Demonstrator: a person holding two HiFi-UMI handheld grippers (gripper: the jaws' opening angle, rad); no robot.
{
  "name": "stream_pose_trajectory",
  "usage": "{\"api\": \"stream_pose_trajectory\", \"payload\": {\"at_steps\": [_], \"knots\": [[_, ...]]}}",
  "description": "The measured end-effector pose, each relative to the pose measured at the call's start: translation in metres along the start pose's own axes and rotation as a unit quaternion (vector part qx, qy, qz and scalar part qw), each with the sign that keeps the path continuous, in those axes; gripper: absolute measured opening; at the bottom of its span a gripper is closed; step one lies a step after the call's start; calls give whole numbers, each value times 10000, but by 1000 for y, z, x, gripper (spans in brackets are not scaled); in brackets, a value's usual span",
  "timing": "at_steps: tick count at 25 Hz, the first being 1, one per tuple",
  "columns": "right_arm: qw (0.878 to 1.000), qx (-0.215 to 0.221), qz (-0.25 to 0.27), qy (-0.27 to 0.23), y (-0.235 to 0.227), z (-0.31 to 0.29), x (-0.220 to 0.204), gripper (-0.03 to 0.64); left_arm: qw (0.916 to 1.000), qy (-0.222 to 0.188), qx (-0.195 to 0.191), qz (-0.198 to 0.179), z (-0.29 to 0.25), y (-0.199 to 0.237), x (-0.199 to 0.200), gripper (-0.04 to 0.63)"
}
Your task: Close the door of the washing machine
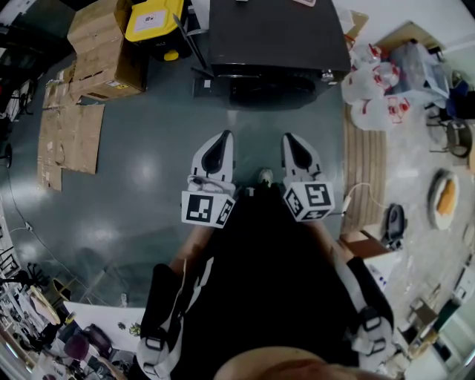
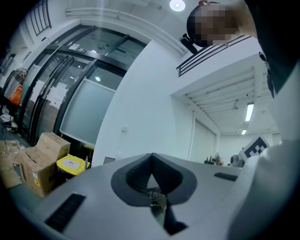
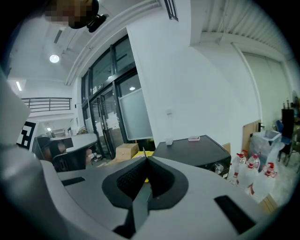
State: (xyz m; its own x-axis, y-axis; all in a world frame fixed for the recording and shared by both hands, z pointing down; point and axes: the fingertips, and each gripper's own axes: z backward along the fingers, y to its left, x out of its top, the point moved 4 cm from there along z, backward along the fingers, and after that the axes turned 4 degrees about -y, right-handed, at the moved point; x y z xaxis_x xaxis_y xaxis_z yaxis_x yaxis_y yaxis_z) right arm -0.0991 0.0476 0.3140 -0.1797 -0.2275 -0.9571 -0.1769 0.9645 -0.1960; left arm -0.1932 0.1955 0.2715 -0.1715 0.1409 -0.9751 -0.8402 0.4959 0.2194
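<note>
Black washing machine (image 1: 274, 41) sits on the floor dead ahead, well apart from both grippers. Left gripper (image 1: 223, 139) is clenched on nothing, and so is the right gripper (image 1: 291, 142). From above I can't make out how the door stands, and that's the danger: a blind, off-centre shove could leave it unlatched. A wide right swing might clip the water bottles (image 1: 367, 93) beside the machine.

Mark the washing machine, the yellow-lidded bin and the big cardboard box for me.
washing machine (image 1: 274, 33): head view, on its dark top panel.
yellow-lidded bin (image 1: 169, 22): head view, on the yellow lid.
cardboard box (image 1: 100, 44): head view, on its top face.
</note>
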Motion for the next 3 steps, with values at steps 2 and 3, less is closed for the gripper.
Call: {"api": "stream_pose_trajectory", "payload": {"at_steps": [2, 3], "knots": [[10000, 8, 2, 7, 0, 1, -1, 6, 10000, 5, 10, 2, 2, -1, -1, 6], [10000, 10, -2, 16, 1, 1, -2, 6, 10000, 6, 16, 7, 2, -1, -2, 5]]}}
